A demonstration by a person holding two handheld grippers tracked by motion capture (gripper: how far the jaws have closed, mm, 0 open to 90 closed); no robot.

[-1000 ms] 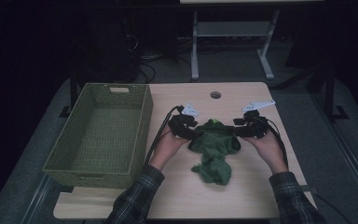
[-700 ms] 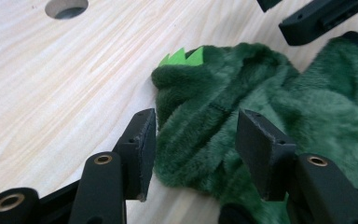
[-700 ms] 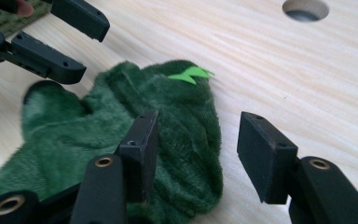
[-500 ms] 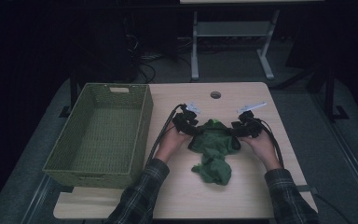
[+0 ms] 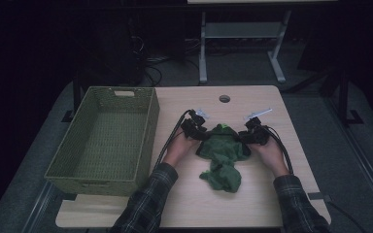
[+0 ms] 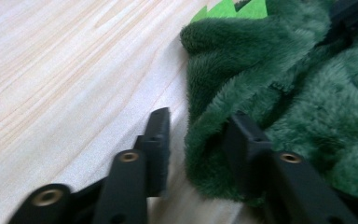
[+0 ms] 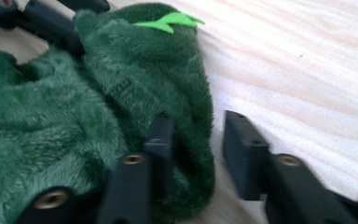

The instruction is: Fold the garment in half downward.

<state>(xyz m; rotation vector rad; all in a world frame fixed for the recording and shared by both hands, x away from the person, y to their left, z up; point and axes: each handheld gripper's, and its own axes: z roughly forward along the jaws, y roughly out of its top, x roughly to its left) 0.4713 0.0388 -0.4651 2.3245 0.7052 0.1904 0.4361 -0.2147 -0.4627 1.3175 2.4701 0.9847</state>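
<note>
My left gripper (image 6: 193, 140) and right gripper (image 7: 193, 144) have just been closing astride the green fleece's (image 5: 221, 150) edges; not yet pinching, readying a lift.

Pale wooden rectangular surface (image 5: 252, 204), woven green wicker basket (image 5: 102, 141) at its left, fuzzy green plush cloth (image 5: 221, 155) right of the basket

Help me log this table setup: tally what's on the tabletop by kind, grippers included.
Green fuzzy garment: 1
Woven green basket: 1
Handheld grippers: 2, left gripper and right gripper
Total: 4
</note>
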